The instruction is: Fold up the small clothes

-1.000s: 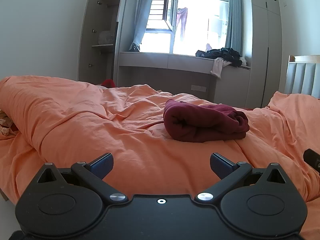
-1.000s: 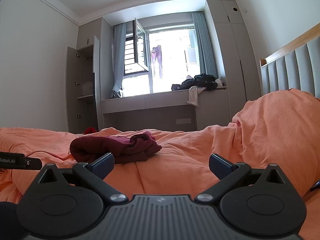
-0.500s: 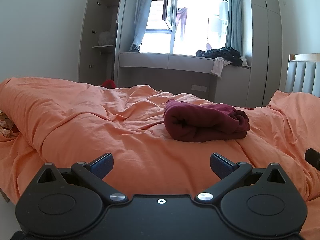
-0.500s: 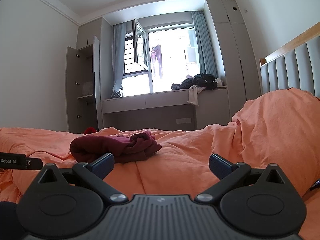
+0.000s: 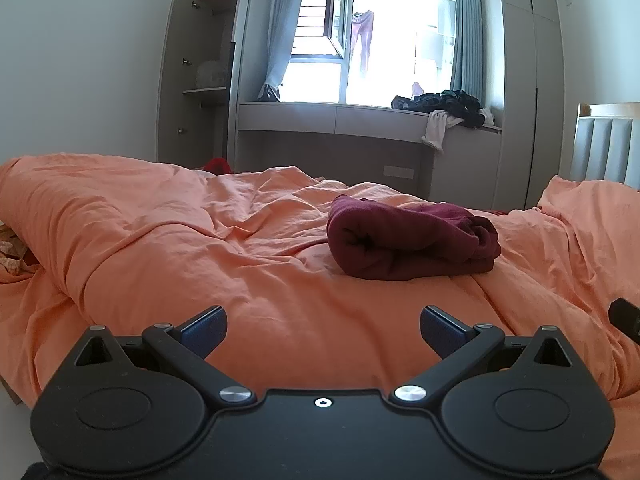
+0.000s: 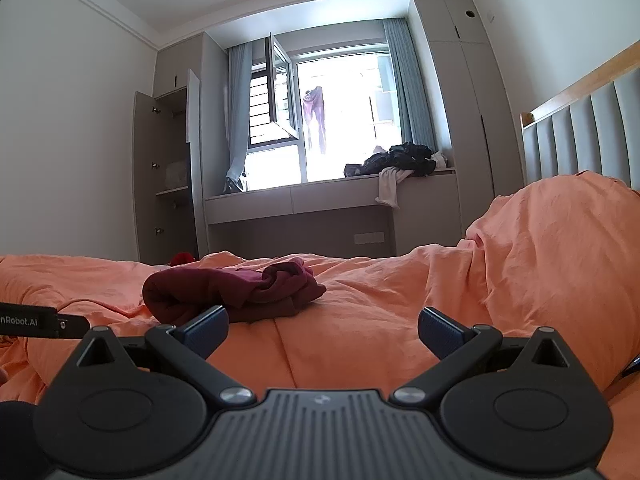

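Note:
A dark red garment (image 5: 412, 242) lies folded into a thick bundle on the orange duvet (image 5: 200, 248), ahead and slightly right of my left gripper (image 5: 323, 330). That gripper is open, low over the bedding, with nothing between its blue pads. In the right wrist view the same dark red garment (image 6: 236, 290) sits ahead to the left of my right gripper (image 6: 323, 330), which is also open and holds nothing. The orange duvet (image 6: 360, 300) fills the foreground there. The left gripper's body (image 6: 36, 322) shows at that view's left edge.
A raised hump of duvet (image 6: 560, 248) stands to the right before a grey padded headboard (image 6: 588, 136). A window bench (image 5: 332, 116) carries a heap of dark clothes (image 5: 444, 104). An open cupboard (image 5: 200, 76) stands at the back left. A red item (image 5: 217, 165) lies behind the bed.
Hardly anything has moved. Both views have shifted by a trifle. The garment lies as before and both grippers stay open.

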The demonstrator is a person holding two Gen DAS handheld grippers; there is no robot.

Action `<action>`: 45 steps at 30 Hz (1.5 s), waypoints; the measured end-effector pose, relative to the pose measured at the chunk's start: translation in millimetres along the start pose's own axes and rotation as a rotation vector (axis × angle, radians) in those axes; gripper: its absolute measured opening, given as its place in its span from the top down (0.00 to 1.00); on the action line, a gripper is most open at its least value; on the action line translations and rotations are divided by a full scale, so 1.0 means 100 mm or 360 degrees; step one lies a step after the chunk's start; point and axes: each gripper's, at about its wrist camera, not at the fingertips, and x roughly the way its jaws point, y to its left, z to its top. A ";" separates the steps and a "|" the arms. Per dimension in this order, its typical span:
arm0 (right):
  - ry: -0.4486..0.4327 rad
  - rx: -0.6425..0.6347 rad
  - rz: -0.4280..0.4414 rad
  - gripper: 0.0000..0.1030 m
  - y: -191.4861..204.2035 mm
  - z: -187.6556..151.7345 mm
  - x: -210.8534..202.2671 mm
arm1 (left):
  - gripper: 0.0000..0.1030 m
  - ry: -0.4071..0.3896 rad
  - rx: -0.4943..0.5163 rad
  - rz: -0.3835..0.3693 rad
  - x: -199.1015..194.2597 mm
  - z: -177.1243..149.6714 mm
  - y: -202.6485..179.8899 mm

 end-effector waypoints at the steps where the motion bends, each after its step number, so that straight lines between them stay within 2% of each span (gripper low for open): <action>1: 0.0001 0.0000 0.0000 0.00 0.00 0.00 0.00 | 0.00 0.0000 0.0001 0.0002 0.00 0.00 0.00; 45: 0.0018 -0.0015 0.0013 0.00 0.04 -0.01 0.01 | 0.00 -0.0013 0.0028 0.0017 -0.02 -0.02 -0.06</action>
